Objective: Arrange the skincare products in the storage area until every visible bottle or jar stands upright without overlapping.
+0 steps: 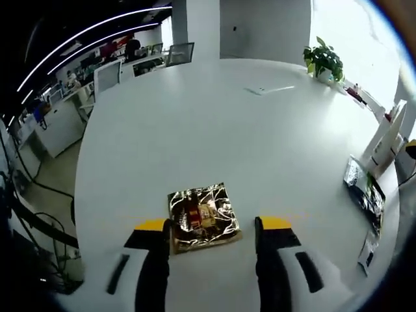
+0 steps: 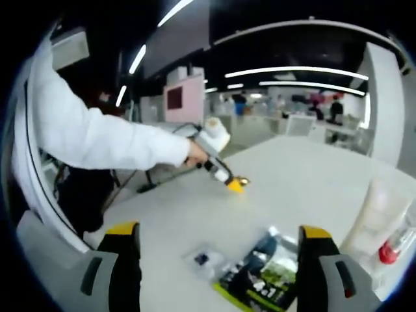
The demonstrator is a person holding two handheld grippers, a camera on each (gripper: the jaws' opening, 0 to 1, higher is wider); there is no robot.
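1. Left gripper [image 1: 211, 227] stands wide open, holding nothing, its jaws either side of a shiny gold packet [image 1: 203, 216] lying flat on the white table [image 1: 214, 123].
2. Close squarely on the packet's edges so the foil does not slip.
3. Right gripper [image 2: 218, 237] is open and empty above flat sachets [image 2: 260, 273]; an upright tube [image 2: 377, 218] stands beyond.

Both grippers wear black jaws capped with yellow tips on pale grey bodies with dark slots, the left gripper [image 1: 212, 229] and the right gripper [image 2: 220, 233] alike, and the person's sleeve [image 2: 97, 140] is white, long and loose over a dark garment below.
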